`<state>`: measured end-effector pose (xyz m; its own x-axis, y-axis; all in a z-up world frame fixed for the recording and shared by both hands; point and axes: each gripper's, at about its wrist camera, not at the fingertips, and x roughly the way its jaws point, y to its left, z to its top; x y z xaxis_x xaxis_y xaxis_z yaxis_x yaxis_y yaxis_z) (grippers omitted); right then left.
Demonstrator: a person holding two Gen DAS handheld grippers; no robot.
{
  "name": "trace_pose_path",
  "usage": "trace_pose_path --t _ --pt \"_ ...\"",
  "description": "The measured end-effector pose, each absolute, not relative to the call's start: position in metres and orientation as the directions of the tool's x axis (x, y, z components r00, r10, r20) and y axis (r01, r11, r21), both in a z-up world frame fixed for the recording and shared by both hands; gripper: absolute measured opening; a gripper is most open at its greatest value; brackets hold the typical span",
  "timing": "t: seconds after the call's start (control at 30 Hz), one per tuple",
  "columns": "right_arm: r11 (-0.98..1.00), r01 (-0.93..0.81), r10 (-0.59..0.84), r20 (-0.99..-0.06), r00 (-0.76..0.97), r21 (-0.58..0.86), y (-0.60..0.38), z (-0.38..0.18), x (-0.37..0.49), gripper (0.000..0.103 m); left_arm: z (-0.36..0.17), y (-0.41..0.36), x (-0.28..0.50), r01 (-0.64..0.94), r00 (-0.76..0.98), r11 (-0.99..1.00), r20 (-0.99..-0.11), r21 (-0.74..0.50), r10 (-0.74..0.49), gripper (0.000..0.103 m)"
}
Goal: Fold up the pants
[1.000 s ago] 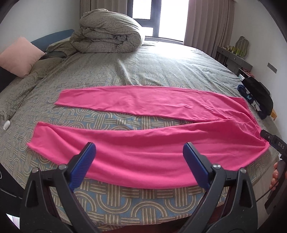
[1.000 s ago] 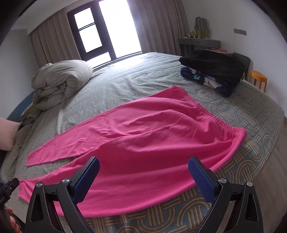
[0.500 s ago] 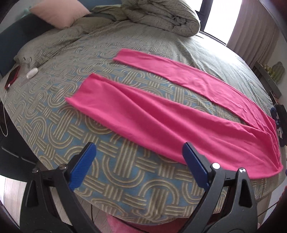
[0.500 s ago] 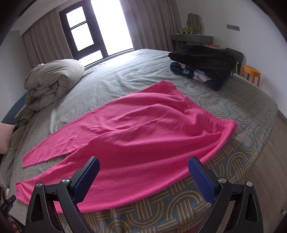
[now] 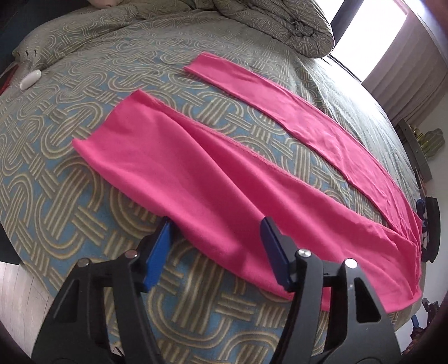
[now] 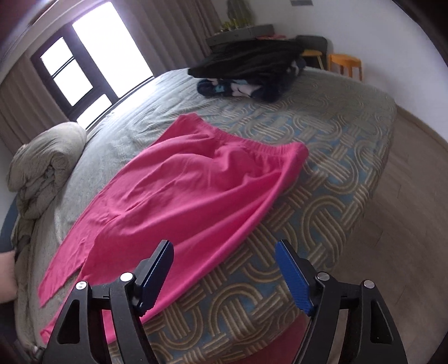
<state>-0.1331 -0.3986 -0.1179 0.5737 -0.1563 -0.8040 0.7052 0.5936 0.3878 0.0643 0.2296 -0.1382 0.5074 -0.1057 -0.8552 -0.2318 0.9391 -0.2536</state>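
Bright pink pants (image 5: 224,179) lie flat across the patterned bedspread (image 5: 70,196), legs apart and cuffs toward the left. My left gripper (image 5: 215,224) hovers low over the near leg's front edge. Its blue pads (image 5: 156,252) are closing, with that edge of fabric between them but not pinched. In the right wrist view the pants (image 6: 196,196) end in an elastic waistband (image 6: 252,145) at the upper right. My right gripper (image 6: 224,246) hangs over the near side edge below the waist. Its jaws are also closing, with the fabric edge under the left pad and no grip.
A rolled grey duvet (image 5: 280,25) lies at the head of the bed. A pile of dark clothes (image 6: 252,72) sits at the far corner. A small white object (image 5: 30,79) rests near the left edge. Wooden floor (image 6: 406,196) and an orange stool (image 6: 344,63) lie beyond the bed.
Both grippers dropped closer to the pants' near edge and rolled, tilting the views. The left swung toward the near leg. Both sets of jaws narrowed from wide open.
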Motion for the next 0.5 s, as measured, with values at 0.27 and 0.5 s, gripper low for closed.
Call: trace_pose_path --t 0.27,0.5 --pt "0.581 0.677 -0.074 -0.798 0.598 0.452 -0.4 -0.134 -0.117 0.075 -0.137 0.251 0.061 -0.289 0.486 0.918 -0.868 -0.272 -0.104 0.011" --pt "0.583 0.683 -0.058 -0.817 0.574 0.439 -0.406 -0.143 -0.1 0.075 -0.134 0.267 0.052 -0.353 0.499 0.884 -0.861 -0.306 -0.099 0.016"
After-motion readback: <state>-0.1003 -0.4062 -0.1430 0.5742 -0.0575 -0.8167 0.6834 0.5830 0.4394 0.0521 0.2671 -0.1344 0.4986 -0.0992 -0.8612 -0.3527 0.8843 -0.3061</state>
